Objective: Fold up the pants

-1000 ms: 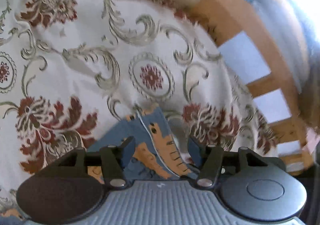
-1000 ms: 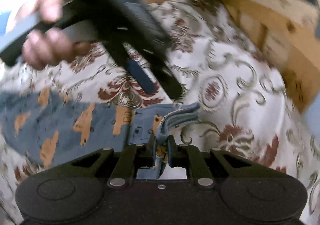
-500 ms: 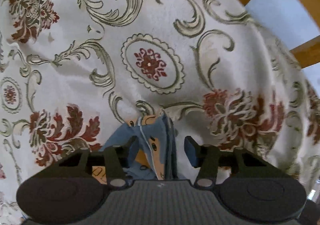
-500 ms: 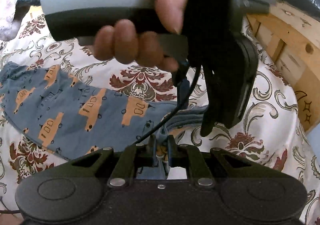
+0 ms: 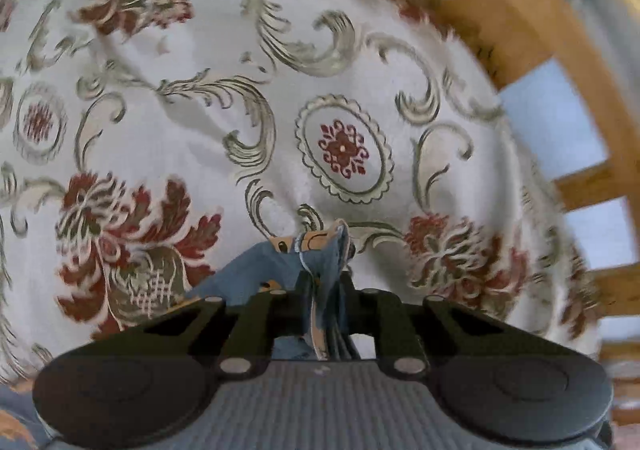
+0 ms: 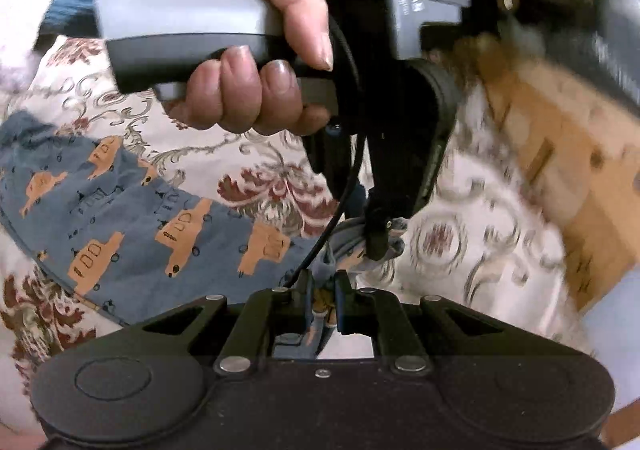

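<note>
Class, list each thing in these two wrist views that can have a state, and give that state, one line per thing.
Left gripper: shut on the pants' edge.
Right gripper: shut on the pants' edge.
Pants: spread on the bedspread, one end bunched and lifted.
Bedspread: laid out, lightly creased.
Hand: wrapped around the left gripper's handle.

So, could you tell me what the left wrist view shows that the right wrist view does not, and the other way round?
Only the left wrist view shows the left gripper from behind, shut on a bunched edge of the pants, with open bedspread ahead. Only the right wrist view shows the hand on the left gripper's handle, the pants spread flat to the left with their orange truck print, and the right gripper shut on the same edge. Both show the blue pants, the floral bedspread and the wooden bed frame.
</note>
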Motion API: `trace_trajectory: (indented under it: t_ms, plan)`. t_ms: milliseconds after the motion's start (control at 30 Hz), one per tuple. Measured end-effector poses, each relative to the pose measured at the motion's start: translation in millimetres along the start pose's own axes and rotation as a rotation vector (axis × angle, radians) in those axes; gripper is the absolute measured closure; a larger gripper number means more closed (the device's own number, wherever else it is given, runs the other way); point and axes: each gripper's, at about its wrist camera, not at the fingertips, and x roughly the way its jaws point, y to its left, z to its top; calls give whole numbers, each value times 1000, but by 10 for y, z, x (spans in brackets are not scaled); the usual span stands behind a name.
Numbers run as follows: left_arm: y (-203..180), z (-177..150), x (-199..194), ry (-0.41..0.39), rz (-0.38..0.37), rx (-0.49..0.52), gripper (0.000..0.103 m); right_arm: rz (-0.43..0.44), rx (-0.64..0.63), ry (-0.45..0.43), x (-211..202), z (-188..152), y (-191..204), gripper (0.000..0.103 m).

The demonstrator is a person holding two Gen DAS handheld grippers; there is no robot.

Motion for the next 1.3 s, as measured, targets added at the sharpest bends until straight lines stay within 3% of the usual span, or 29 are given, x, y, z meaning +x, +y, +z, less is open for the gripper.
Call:
trace_trajectory:
  t_ms: [300, 500, 833, 933, 1100, 1133, 1200, 1300]
  plan:
    - [719, -696, -606, -229, -224, -116, 88, 32, -100, -44, -188, 162, 513, 92]
    - [1353, -1355, -818, -339, -300, -199, 88, 98, -218, -48, -174, 257, 1122, 92]
    - [2370, -2055, -428, -377, -315, -352, 85, 146, -286, 25, 350, 94, 2018, 92]
    - [2479, -2154, -276, -372, -307, -361, 65, 150, -283, 44, 428, -32, 2100, 92]
    - [2550, -2156, -226, -366, -338, -344, 53, 144, -307, 43, 505, -126, 2194, 87]
    - [2560, -2160, -221, -369, -343, -348, 53, 141, -308, 40, 508, -134, 2196, 86]
    - [2562, -2159, -187, -367, -336, -362, 65, 136, -311, 37, 511, -158, 2207, 83]
    - [2576, -2165, -164, -355, -312, -381, 72, 139, -302, 41, 507, -165, 2203, 83]
